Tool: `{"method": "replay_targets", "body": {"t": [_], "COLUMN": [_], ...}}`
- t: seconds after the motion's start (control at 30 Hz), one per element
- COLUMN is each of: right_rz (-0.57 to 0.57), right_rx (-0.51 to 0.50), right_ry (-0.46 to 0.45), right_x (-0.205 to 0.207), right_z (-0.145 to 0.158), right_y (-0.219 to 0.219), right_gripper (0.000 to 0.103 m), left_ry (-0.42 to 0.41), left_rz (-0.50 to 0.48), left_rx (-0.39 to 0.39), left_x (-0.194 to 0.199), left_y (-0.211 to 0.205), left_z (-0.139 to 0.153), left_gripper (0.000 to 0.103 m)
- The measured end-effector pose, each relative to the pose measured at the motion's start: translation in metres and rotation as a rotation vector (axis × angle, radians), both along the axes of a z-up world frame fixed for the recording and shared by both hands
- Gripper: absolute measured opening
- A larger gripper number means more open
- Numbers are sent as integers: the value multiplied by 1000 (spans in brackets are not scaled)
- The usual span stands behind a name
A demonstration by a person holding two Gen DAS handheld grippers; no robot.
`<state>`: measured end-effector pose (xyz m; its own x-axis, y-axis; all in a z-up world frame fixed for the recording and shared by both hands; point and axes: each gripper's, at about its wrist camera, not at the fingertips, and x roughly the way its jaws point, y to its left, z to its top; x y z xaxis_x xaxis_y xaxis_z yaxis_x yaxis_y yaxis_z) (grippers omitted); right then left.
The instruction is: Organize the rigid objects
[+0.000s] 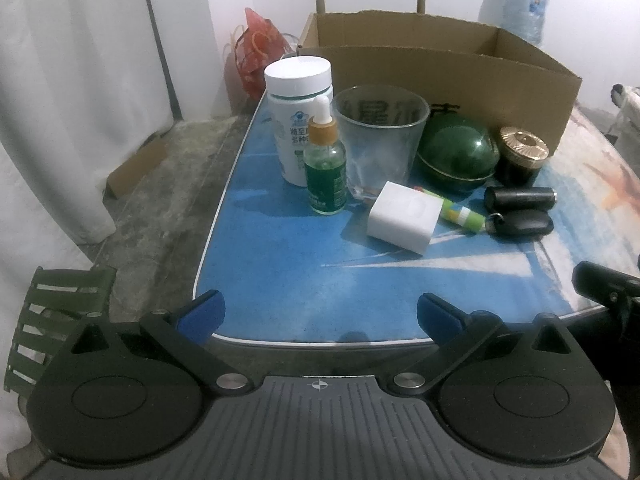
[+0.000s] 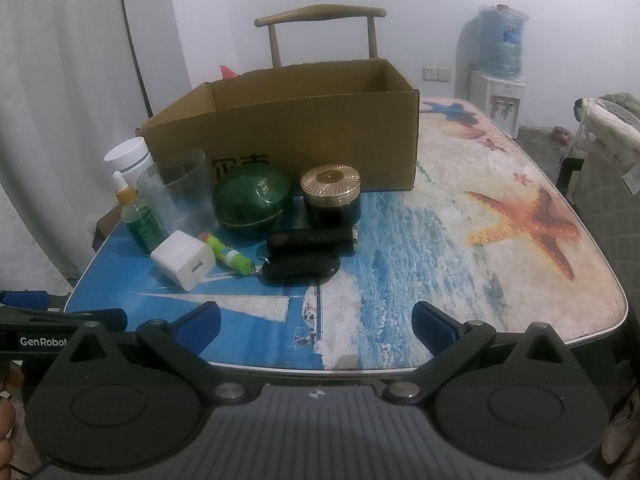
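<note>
Both grippers sit at the near table (image 2: 500,280) edge, jaws spread wide, nothing between them: left gripper (image 1: 318,314), right gripper (image 2: 316,320). The items stand clustered on the left half of the table, in front of the open box (image 2: 320,136), which stands at the far side with its near wall just behind them. Nearest row, left to right: dropper bottle (image 1: 325,172), white charger (image 1: 402,218), green tube (image 1: 460,212), key fob (image 1: 520,222). Behind these: white jar (image 1: 298,120), glass (image 1: 378,144), green dome (image 1: 456,156), gold-lid jar (image 1: 520,156), and a black cylinder (image 1: 520,199) lying on its side. Key relation: from the left gripper the charger lies straight ahead, slightly right; from the right gripper the same charger (image 2: 184,260) lies ahead and to the left, and the fob (image 2: 300,268) is closer to its centre line. Judgement: left gripper is better placed for charger and bottle, right for fob and cylinder. The cylinder's long axis runs left-right, as does the fob's; the tube lies diagonally, touching or just beside the charger, cannot tell which. Upright items need a side approach; whether the box holds anything yet is not visible.
</note>
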<state>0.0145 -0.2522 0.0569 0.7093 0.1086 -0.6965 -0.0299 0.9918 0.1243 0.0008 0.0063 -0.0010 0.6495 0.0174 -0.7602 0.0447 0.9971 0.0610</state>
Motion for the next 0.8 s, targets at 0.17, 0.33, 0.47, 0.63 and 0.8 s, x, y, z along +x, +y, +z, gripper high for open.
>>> {"method": "replay_targets", "body": {"t": [0.17, 0.33, 0.47, 0.63, 0.8], "right_rz": [-2, 1, -2, -7, -10], "right_rx": [0, -1, -3, -12, -19], "right_ry": [0, 1, 2, -3, -35], "right_x": [0, 1, 1, 2, 5], "right_z": [0, -1, -2, -3, 0], "right_y": [0, 0, 0, -2, -9], "right_gripper": [103, 103, 103, 103, 103], "left_ry": [1, 2, 3, -2, -52], "left_rz": [0, 0, 0, -2, -49], "left_rx": [2, 2, 1, 2, 1], "left_x": [1, 1, 1, 1, 3], "left_y": [0, 0, -1, -1, -6], "left_z": [-1, -1, -5, -6, -6], "left_gripper": [103, 103, 103, 103, 103]}}
